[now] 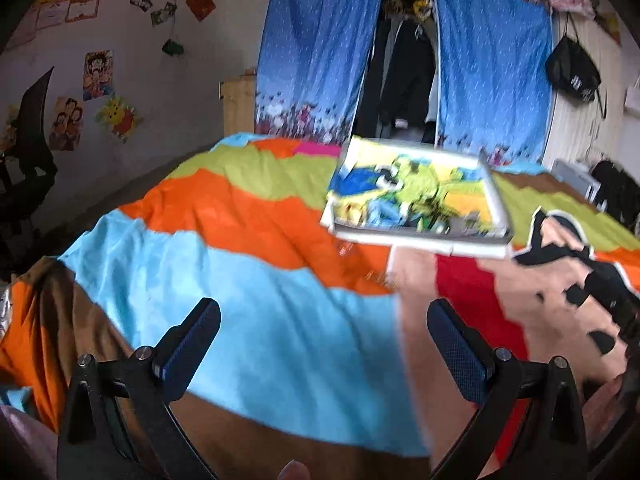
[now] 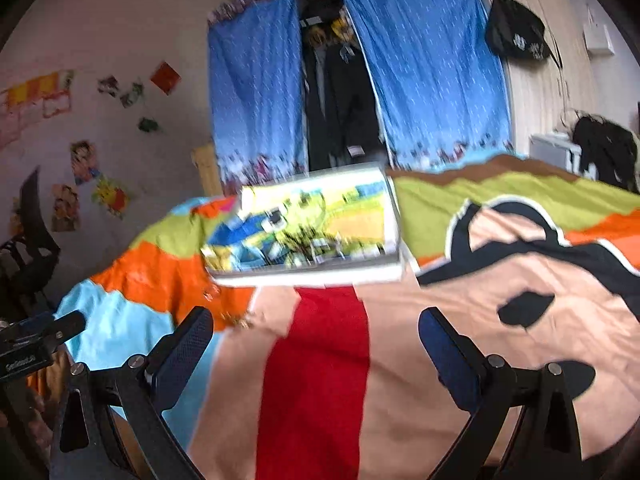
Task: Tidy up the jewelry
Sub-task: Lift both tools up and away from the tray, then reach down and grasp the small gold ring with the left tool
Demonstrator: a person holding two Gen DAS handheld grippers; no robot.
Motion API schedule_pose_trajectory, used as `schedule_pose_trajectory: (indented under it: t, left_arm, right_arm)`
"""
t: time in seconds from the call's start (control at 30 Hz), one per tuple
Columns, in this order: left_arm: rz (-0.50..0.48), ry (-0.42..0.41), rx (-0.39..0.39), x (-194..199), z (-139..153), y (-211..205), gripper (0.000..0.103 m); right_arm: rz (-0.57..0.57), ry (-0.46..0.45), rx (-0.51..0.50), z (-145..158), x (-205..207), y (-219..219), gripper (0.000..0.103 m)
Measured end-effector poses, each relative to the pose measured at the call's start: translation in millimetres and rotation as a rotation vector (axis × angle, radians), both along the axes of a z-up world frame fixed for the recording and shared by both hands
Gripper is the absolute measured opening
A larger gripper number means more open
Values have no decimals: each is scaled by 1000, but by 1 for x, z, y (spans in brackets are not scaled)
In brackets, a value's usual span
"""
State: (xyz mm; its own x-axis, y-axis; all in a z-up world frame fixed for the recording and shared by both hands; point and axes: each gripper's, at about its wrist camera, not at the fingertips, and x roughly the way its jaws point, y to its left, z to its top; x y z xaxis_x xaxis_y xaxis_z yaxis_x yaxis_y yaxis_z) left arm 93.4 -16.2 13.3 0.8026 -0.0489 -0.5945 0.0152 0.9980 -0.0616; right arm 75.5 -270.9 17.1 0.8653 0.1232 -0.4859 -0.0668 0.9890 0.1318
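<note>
two spread grippers (image 1: 324, 330) (image 2: 316, 336), one box (image 1: 416, 196).

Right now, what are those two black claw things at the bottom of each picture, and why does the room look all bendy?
Those claws are grippers, a bit like big tongs. A person holds one in each hand, and a small camera sits on each, looking forward between its two fingers. One picture comes from the left gripper, the other from the right gripper. The lens is very wide, so straight things look curved.

Both grippers are open and hold nothing. They hover above a bed with a colourful blanket. On the blanket lies a flat box with a bright cartoon picture on top. Just in front of it there may be tiny shiny things, but the pictures are too blurry to tell. Behind hang blue curtains.
</note>
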Motion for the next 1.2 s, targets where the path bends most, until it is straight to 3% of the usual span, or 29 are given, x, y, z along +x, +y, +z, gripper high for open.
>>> schedule_pose_trajectory:
  t: [0.2,0.3,0.57,0.8,0.93,1.2]
  left_arm:
    - [29,96,-3,-2,-33,16,101]
    - [43,162,36,5,-46,15,101]
    - [-15,307,62,34,-65,24,101]
    - [-63,272,108,81,-62,34,101]
    - [-77,240,86,109,-71,38,101]
    - [-91,187,75,160,-89,44,101]
  right_arm:
    - [-10,122,-13,-18,15,1,103]
    - [8,179,-32,-28,23,7,103]
    - [82,338,-65,-59,55,24,103]
    - [88,346,-37,-74,95,31,103]
    - [101,347,-5,-84,119,38,103]
    - [106,350,-115,-109,158,55,103]
